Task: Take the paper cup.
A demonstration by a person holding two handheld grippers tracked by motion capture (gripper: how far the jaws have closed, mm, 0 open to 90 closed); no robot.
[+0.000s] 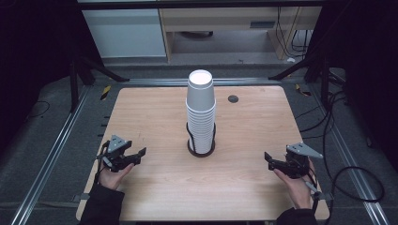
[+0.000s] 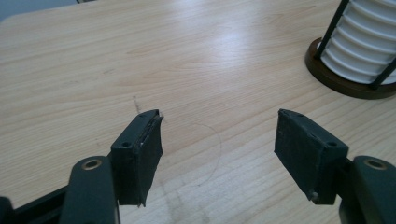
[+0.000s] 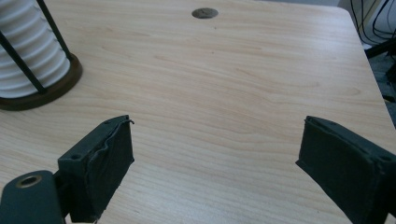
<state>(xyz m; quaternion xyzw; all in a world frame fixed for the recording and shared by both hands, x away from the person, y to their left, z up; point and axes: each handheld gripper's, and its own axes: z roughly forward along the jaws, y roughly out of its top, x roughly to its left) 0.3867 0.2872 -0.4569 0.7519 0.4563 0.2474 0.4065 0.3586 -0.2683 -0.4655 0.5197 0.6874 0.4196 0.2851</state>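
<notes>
Cups (image 1: 201, 110) stacked upright in holder (image 1: 201, 151) mid-table, between left gripper (image 1: 136, 156) and right gripper (image 1: 271, 161), about equally near; both jaws apart, empty.

Light wood-grain surface (image 1: 244, 178) with rounded corners, evenly lit from above; a small dark round grommet (image 1: 233, 98) sits at its far side, ahead of the right tongs. Grey carpeted floor (image 1: 47, 136) surrounds it. Metal rails (image 1: 61, 136) run along the floor outboard of both tongs. Black cables (image 1: 347, 173) loop on the floor beyond the right tongs. Pale cabinet (image 1: 124, 30) and wooden furniture (image 1: 225, 23) stand at the far end. Side margins dark.
</notes>
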